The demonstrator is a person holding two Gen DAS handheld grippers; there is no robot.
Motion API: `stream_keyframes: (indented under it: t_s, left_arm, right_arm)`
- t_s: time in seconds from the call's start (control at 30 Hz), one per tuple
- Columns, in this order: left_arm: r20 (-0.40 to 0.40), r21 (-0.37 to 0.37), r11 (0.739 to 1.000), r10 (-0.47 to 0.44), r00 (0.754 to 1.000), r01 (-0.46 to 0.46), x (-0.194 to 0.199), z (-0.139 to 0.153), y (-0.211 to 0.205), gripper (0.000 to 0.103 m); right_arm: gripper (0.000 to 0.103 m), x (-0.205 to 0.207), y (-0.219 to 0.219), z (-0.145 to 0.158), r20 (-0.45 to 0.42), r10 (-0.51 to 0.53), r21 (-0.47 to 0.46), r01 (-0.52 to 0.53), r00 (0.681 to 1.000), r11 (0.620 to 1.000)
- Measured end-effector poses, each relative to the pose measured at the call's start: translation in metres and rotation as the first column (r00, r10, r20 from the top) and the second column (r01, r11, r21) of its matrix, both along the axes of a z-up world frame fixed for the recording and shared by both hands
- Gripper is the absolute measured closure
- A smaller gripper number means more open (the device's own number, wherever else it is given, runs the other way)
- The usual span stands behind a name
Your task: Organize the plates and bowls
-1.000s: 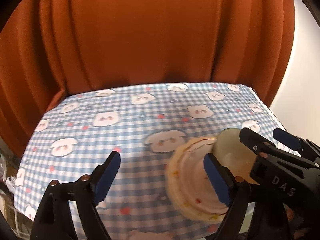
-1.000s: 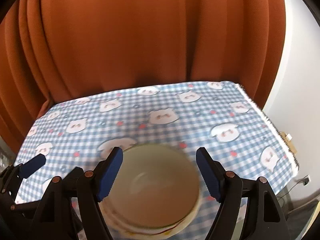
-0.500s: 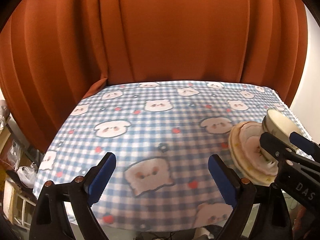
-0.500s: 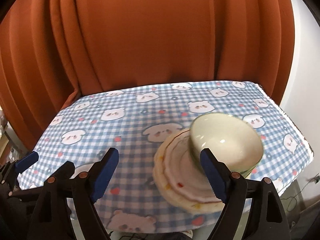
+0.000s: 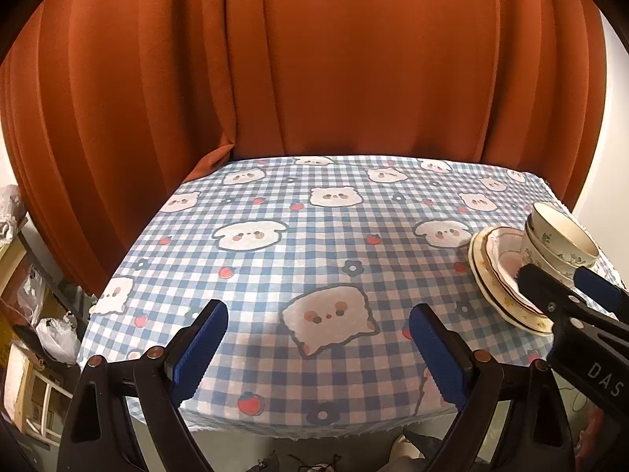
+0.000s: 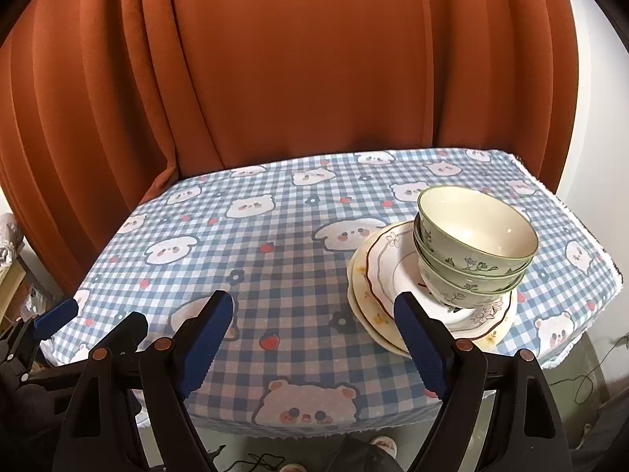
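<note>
Gingham bear-print tablecloth before rust curtain; both grippers' fingers released, empty.

plates: from my left wrist view, their near right rim is hidden behind the right gripper
bowls: I can't count the nested stack for sure
floor clutter: blurred, cut off at left edge
</note>
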State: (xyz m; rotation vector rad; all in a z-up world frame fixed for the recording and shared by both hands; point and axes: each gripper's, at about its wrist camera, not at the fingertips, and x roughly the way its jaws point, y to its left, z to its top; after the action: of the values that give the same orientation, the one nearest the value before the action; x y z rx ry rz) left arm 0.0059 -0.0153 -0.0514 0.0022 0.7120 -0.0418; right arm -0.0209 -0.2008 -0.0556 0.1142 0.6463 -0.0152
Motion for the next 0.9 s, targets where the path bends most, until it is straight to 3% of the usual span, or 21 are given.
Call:
stream_keyframes:
  t_s: [0.43,0.9]
  left_arm:
    - [0.015,-0.051,0.998,0.025,1.0,-0.024,-0.006,0.002,0.012,0.002]
    - [0.045,-0.03,1.0,0.006,0.999,-0.005,-0.003,0.007,-0.004,0.001]
  right_arm:
    - [0.017,-0.009,0.004,0.004,0.006,0.013,-0.025,-0.013,1.0,1.0]
    - [0.017,-0.011,-0.006,0.01,0.017,0.004,-0.027,-0.003,1.0,1.0]
